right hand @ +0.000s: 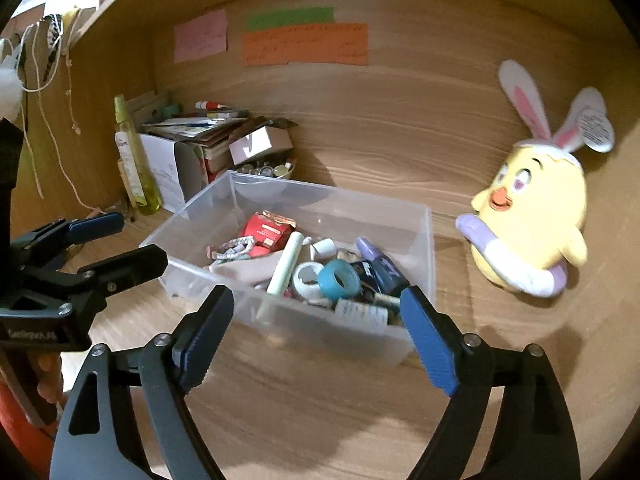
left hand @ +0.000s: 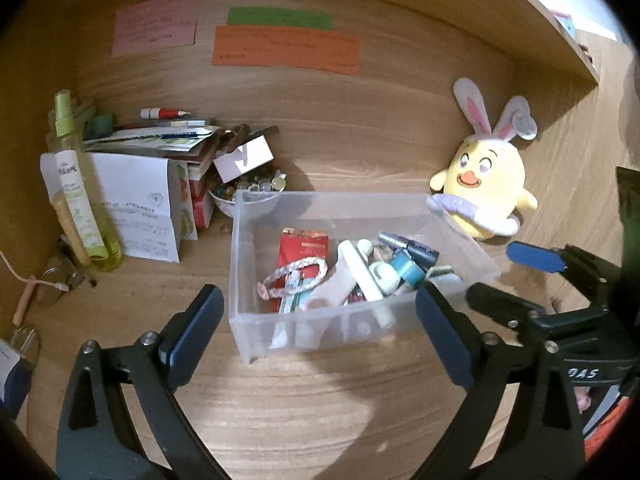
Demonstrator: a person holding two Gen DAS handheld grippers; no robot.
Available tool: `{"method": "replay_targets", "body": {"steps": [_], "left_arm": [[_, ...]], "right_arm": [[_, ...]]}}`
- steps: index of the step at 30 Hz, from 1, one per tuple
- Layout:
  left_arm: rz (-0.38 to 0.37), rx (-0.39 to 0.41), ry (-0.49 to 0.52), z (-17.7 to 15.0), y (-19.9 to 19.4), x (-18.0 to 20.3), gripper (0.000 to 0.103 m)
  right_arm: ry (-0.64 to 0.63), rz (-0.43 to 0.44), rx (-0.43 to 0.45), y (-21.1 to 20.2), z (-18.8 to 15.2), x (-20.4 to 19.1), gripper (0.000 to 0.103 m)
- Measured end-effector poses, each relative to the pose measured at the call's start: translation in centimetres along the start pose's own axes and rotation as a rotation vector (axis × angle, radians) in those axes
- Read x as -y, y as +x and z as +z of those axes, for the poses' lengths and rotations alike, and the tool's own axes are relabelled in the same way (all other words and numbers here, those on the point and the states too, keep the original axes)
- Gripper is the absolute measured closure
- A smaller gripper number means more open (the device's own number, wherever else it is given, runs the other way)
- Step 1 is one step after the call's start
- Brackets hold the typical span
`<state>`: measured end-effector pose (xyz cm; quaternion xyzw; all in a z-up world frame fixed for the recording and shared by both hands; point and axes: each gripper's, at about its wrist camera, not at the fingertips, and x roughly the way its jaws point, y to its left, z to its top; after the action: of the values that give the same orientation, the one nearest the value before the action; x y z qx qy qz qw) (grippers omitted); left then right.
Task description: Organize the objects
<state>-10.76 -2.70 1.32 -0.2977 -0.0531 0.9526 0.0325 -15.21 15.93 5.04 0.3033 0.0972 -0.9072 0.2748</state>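
A clear plastic bin [left hand: 240, 264] [right hand: 420, 240] stands on the wooden desk. It holds small items: a red packet [left hand: 302, 250] [right hand: 266, 232], a braided band [left hand: 294, 276], a white tube [right hand: 286, 266], a blue tape roll [right hand: 340, 280] and dark nail polish bottles [left hand: 412, 248]. My left gripper [left hand: 318, 300] is open just in front of the bin's near wall, pads off it; it shows at the left in the right wrist view [right hand: 128, 240]. My right gripper [right hand: 318, 296] is open at the bin's near right side, nothing pressed between its pads; it shows at the right in the left wrist view [left hand: 510, 280].
A yellow chick plush [left hand: 486, 184] [right hand: 532, 208] with bunny ears stands right of the bin. Behind its left corner sit a bowl of beads [left hand: 248, 196], a pile of boxes and papers [left hand: 160, 152] and a yellow-green spray bottle [left hand: 74, 184]. Coloured notes [left hand: 284, 52] are stuck on the back wall.
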Motion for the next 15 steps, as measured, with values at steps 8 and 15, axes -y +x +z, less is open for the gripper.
{"method": "replay_targets", "body": {"steps": [8,15], "left_arm": [[0.013,-0.002,0.035,-2.2,-0.8,0.9,0.005],[-0.002,-0.008,0.036,-3.5,-1.2,1.3,0.004]], "right_arm": [[0.022,-0.005,0.023,-1.6,-2.5,0.1,0.016],[0.063,0.004,0.013,-1.8,-3.9,0.5,0.016]]}}
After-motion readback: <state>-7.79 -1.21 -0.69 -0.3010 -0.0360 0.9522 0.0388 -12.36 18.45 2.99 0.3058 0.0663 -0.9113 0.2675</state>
